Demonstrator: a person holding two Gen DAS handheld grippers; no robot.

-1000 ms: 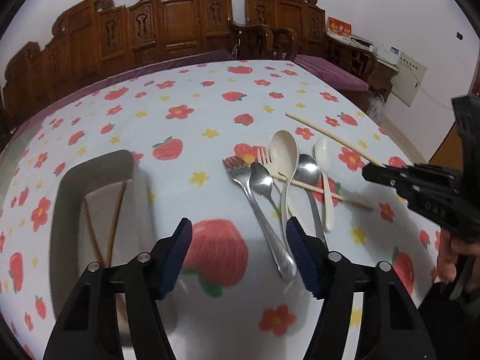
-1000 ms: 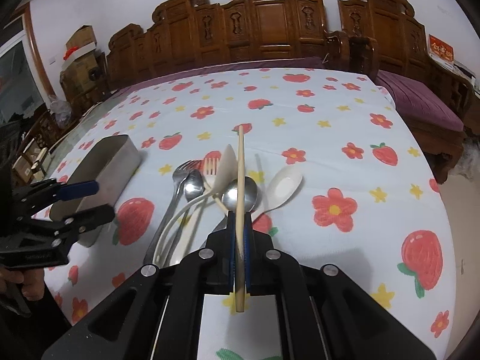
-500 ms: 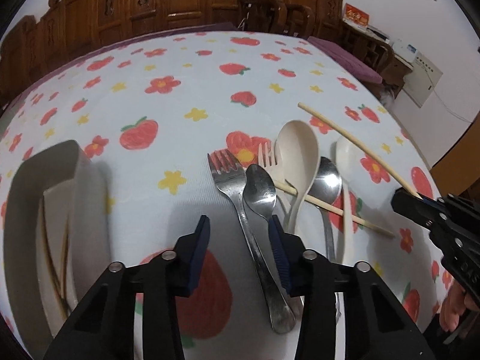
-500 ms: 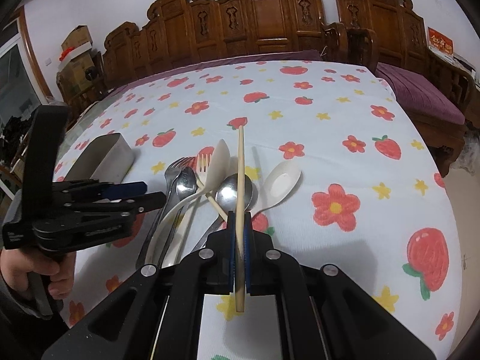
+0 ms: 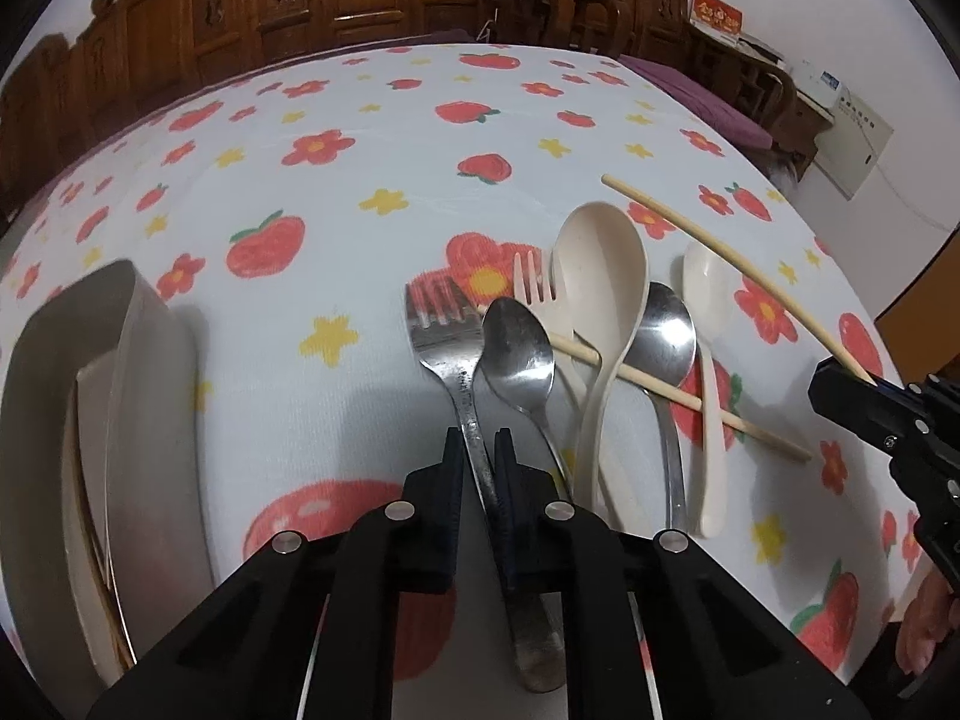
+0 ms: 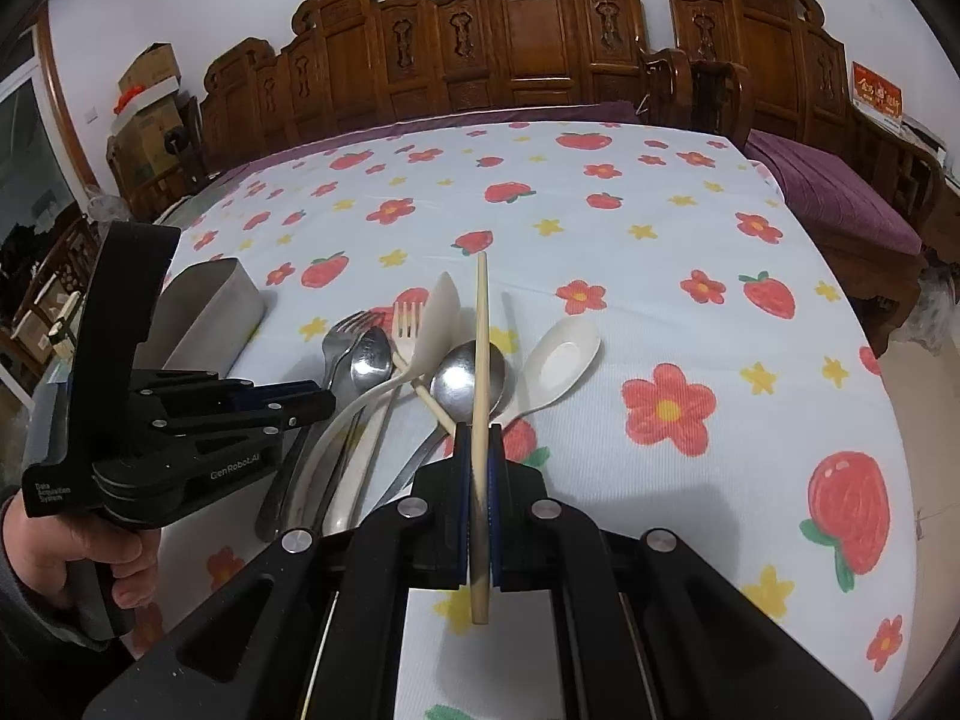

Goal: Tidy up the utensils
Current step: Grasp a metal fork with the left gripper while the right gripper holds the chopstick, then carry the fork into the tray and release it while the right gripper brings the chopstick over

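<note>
My left gripper (image 5: 478,441) is shut on the handle of the metal fork (image 5: 441,324), which lies on the tablecloth at the left of a pile of utensils. Beside it lie a small metal spoon (image 5: 517,351), a cream fork (image 5: 531,285), a large cream spoon (image 5: 600,264), a larger metal spoon (image 5: 663,336), a small cream spoon (image 5: 708,288) and one chopstick (image 5: 672,393). My right gripper (image 6: 478,438) is shut on a second chopstick (image 6: 480,348) and holds it above the pile. The left gripper also shows in the right wrist view (image 6: 312,405).
A grey metal utensil box (image 5: 150,360) with chopsticks inside stands left of the pile; it also shows in the right wrist view (image 6: 210,312). The strawberry tablecloth (image 6: 660,252) covers a round table. Carved wooden chairs (image 6: 510,48) line the far side.
My left gripper has moved forward and down to the metal fork and closed on its handle. My right gripper still holds the chopstick, nearly still.
</note>
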